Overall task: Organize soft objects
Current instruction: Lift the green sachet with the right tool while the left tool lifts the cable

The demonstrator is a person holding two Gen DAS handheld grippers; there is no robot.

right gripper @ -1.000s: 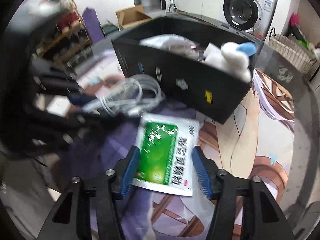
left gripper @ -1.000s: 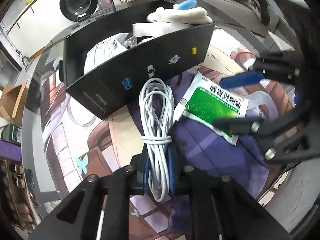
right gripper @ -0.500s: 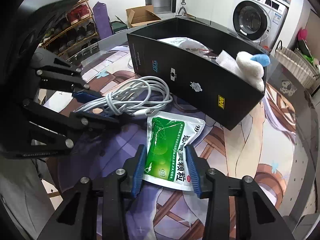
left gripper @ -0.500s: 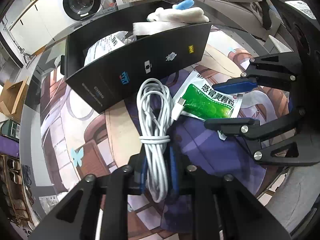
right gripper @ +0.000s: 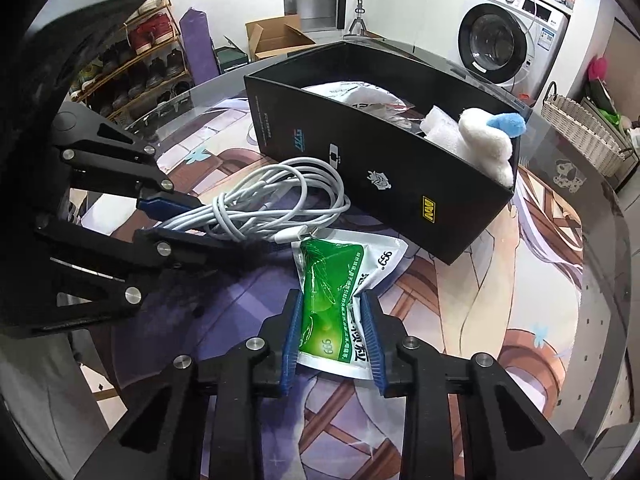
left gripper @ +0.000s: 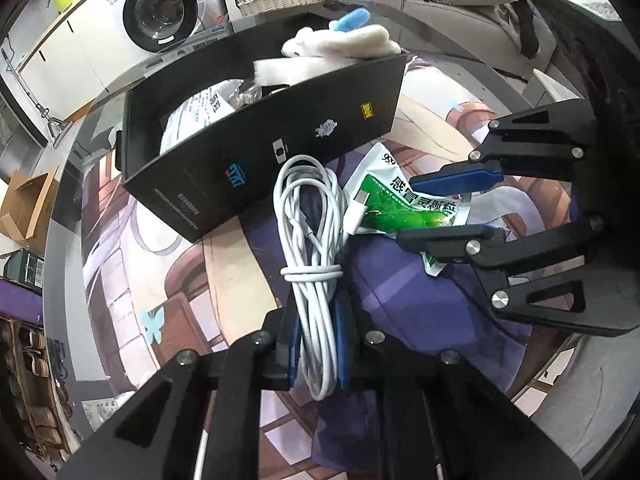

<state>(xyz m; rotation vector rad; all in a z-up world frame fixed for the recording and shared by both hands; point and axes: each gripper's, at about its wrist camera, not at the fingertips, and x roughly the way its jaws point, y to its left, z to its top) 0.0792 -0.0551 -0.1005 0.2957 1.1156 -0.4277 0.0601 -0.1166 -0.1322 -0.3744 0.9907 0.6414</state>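
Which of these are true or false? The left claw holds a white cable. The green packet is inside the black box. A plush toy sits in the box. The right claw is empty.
1. The left claw holds the white cable: true.
2. The green packet is inside the black box: false, it lies outside on the mat.
3. A white plush toy sits in the box: true.
4. The right claw is empty: false, it is closing on the packet.
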